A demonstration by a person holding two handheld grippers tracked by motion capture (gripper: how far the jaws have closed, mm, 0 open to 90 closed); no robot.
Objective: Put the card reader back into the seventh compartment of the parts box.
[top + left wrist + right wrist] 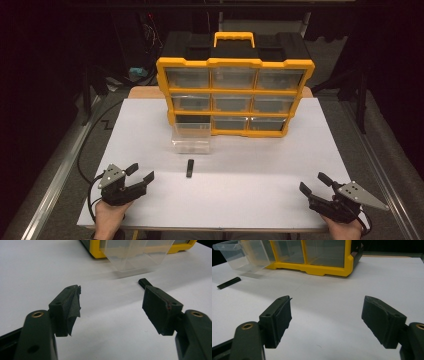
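A yellow and black drawer cabinet point(235, 90) stands at the back of the white table top point(260, 165). One clear drawer point(191, 138) is pulled out of its bottom left slot and rests on the table. A small black bar point(190, 168) lies just in front of that drawer. My left gripper point(140, 172) rests open near the front left, jaws wide apart and empty. In the left gripper view the black bar point(144, 282) peeks out behind the right jaw. My right gripper point(314, 182) is open and empty at the front right. The right gripper view has the bar point(229, 282) far left.
The clear drawer point(137, 255) and the cabinet's yellow base point(322, 268) lie ahead of both grippers. Metal rails point(55, 175) run along the table's sides. Dark cables point(90, 145) trail off the left edge.
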